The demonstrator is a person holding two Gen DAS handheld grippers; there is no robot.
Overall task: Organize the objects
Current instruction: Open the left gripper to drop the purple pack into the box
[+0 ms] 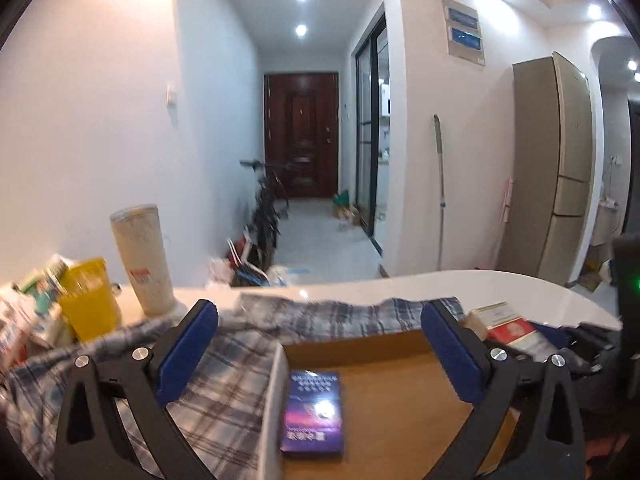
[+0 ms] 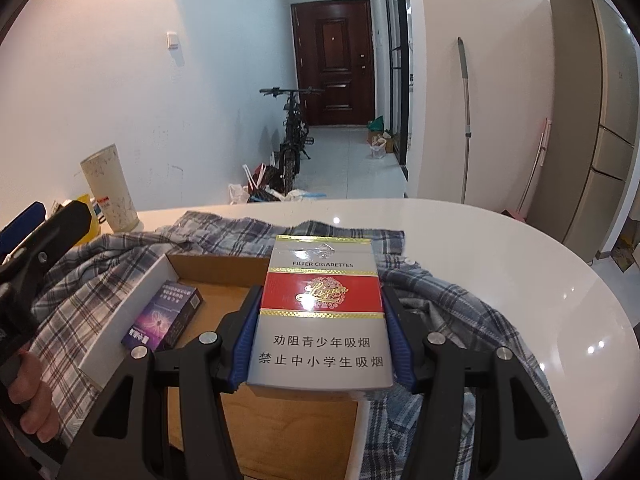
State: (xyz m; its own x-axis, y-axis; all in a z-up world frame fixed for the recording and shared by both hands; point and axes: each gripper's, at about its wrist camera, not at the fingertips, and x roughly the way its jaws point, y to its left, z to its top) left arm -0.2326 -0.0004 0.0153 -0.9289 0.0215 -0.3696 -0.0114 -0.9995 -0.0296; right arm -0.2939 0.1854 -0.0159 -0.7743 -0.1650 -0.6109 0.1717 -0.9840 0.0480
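A shallow cardboard box lies on a plaid shirt on a white round table. A purple cigarette pack lies flat inside the box at its left side. My left gripper is open and empty above the box. My right gripper is shut on a red and white cigarette pack and holds it over the box's right part. That pack also shows in the left wrist view.
A tall pale tumbler, a yellow cup and small cartons stand at the table's left back. A bicycle stands in the hallway beyond. A beige fridge is to the right.
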